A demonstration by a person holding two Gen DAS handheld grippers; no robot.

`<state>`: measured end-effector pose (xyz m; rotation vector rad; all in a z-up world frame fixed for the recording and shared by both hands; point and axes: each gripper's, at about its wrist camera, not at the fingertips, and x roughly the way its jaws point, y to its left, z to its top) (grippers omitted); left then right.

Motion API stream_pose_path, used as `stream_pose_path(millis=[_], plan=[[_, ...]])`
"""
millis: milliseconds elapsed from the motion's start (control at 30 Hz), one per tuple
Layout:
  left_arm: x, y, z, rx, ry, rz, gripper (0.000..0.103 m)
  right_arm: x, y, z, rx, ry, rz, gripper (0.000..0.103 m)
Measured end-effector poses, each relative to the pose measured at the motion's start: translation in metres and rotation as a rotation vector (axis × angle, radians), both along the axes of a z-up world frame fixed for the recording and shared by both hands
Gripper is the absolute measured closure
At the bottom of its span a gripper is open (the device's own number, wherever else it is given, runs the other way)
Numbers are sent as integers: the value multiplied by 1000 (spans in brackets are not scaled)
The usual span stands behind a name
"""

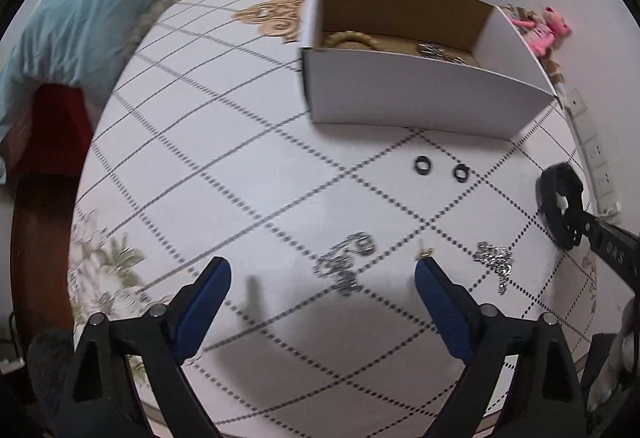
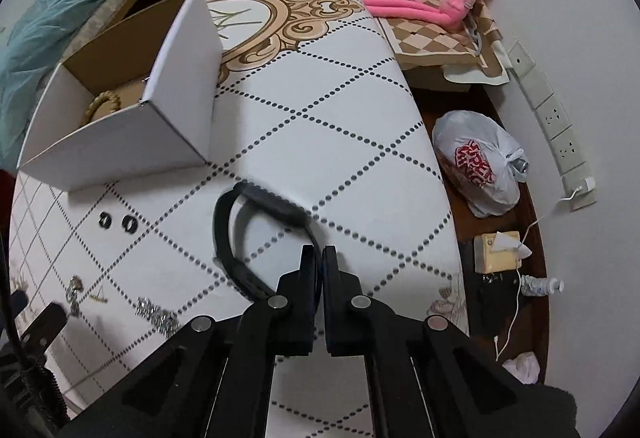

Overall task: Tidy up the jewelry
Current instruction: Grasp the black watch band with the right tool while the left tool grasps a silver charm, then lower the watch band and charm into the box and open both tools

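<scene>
Right gripper: jaws pressed together on the strap of a black watch, whose band loops out ahead of the fingertips, above or just on the table; cannot tell if it is lifted clear.

Left gripper: jaws spread wide, nothing between them, poised over the near part of the table.

Still loose on the cloth, nearest first: a silver chain between the open left fingers, a small gold earring at the right fingertip, and a second sparkly silver piece to its right. Further out, two black rings lie side by side, just short of the box.

Farthest: the white cardboard box, open-topped, already holding a gold woven bangle and some silver pieces.

Judgement: task partly done. A few items boxed, the watch in hand, at least five pieces left on the table.
</scene>
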<state>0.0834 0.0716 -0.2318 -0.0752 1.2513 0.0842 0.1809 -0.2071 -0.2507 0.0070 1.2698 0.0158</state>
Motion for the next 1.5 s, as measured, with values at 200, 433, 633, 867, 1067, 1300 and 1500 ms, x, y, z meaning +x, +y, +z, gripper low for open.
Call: stream_pose_path(millis=[200,433,633,867,1067,1300,1500], plan=[[6,-16,-17,-6,35,-62,44,-22,-6,2,16,9,-30,100],[9,-26,-12,-3,-12,-126,93,-31,-8,0,22,23,-41,100],[0,-14,9,-53,-56,-107,94,-34,-4,16,47,0,-28,100],[-11,5,66,-156,-130,-93,94,-38,9,58,135,-55,14,100],[-11,13,115,-223,-197,-106,94,-32,18,99,216,-105,45,100],[17,9,173,-275,-291,-158,94,-6,26,136,271,-153,72,100],[68,4,194,-247,-329,-199,94,37,38,147,281,-153,87,100]])
